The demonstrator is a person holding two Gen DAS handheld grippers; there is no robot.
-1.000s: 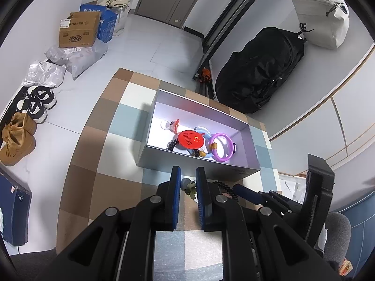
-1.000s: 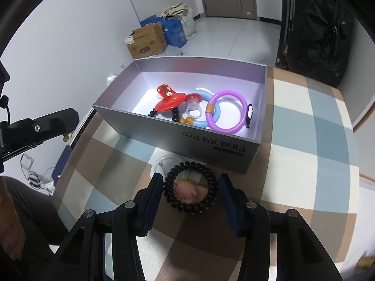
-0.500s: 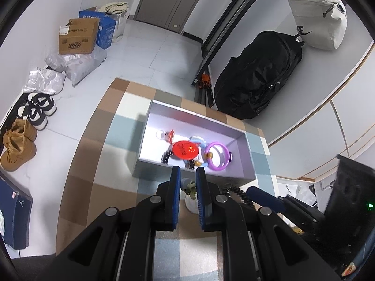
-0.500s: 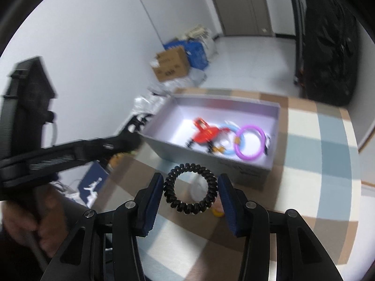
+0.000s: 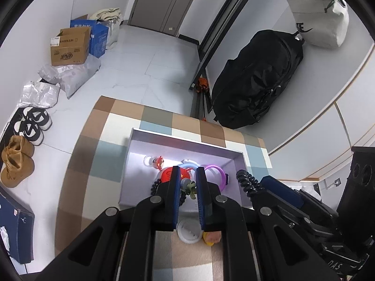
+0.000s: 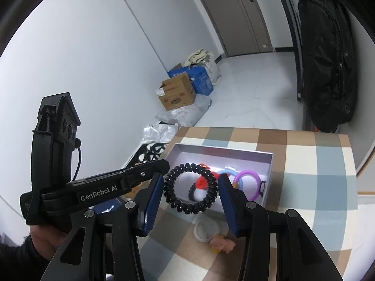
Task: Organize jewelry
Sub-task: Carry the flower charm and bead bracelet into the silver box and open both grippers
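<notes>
Above the grey box (image 6: 269, 164), right gripper (image 6: 190, 188) jaws pinch a black coil hair tie (image 6: 190, 188); left gripper (image 5: 187, 186) jaws clamp a small green charm (image 5: 188, 185).

A box (image 6: 269, 164) is sitting on the desk (image 6: 316, 164), bracelets (image 6: 248, 182) lying inside; a lid (image 6: 206, 230) is lying before it.

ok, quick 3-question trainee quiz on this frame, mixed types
1. True or false: the right gripper is shut on the black coil tie.
2. Which of these lies in the box? A) purple ring B) white lid C) pink pig
3. Fill in: the left gripper holds a small ____ charm.

Key: 1 true. 2 A; the lid and the pig lie on the checked cloth, outside the box. 3 green.
</notes>
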